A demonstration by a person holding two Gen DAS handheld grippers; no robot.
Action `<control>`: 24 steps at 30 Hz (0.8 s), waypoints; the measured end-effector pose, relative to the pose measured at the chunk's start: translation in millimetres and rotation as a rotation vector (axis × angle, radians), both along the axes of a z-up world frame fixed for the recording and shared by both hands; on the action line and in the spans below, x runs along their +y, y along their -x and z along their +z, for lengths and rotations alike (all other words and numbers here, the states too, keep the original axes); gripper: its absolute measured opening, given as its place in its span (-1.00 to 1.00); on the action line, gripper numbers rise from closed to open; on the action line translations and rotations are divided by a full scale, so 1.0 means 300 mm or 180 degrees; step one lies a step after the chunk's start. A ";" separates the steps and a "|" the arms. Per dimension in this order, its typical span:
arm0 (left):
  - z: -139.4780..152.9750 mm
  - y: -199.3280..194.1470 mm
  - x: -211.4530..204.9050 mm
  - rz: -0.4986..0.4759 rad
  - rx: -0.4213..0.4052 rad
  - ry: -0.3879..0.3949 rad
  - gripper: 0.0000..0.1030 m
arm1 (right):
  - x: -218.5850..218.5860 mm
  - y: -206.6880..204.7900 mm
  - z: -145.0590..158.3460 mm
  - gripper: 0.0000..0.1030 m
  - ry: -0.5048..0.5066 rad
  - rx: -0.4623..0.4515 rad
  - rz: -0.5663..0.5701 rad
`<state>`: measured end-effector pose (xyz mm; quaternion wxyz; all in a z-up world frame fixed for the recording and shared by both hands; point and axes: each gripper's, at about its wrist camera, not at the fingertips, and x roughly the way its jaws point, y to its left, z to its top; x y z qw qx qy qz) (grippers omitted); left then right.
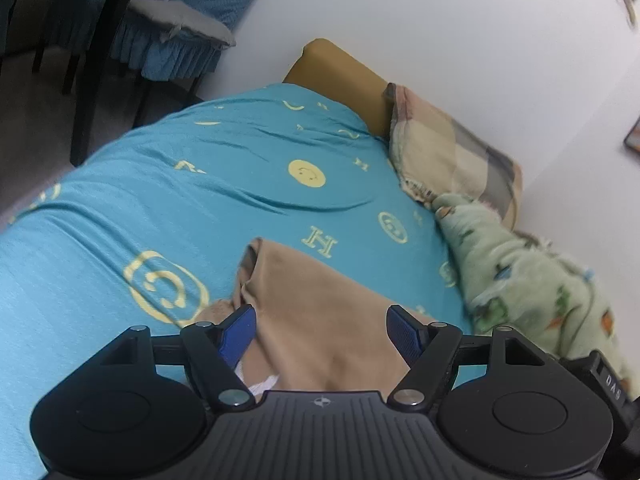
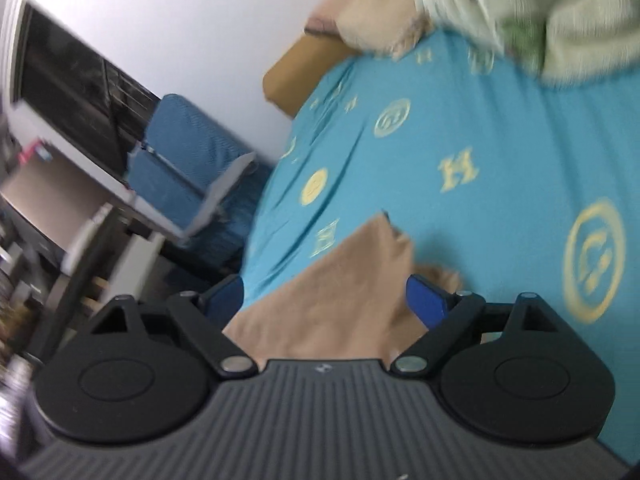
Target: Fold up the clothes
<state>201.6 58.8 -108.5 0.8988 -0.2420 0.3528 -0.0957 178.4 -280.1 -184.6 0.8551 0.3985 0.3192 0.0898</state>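
The left wrist camera sat just behind its tool [image 1: 320, 334], close above the bed [image 1: 120, 208], and looked along the sheet toward the headboard [image 1: 340, 72] and white wall, with a blue-covered chair [image 1: 176, 40] at upper left. The right wrist camera, behind its tool [image 2: 324, 300], was rolled to one side (its picture blurred) and faced the bed [image 2: 500, 152] and chair [image 2: 180, 168]. Both views shared the tan garment [image 1: 320, 300] [image 2: 340, 288] near their lenses, the patterned sheet and the green blanket [image 1: 520, 272] [image 2: 560, 20].
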 end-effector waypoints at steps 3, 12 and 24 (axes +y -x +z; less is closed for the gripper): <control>-0.047 -0.009 -0.022 0.0003 0.0170 -0.0201 0.39 | 0.019 0.000 -0.010 0.17 0.0274 0.0053 -0.0001; -0.112 0.011 -0.018 0.0127 0.0330 -0.0341 -0.66 | 0.076 -0.001 -0.040 -0.86 0.1095 0.0210 -0.0005; -0.071 0.100 -0.043 0.0114 0.0369 -0.0450 -0.65 | 0.068 0.092 -0.017 -0.90 0.1324 0.0343 -0.0162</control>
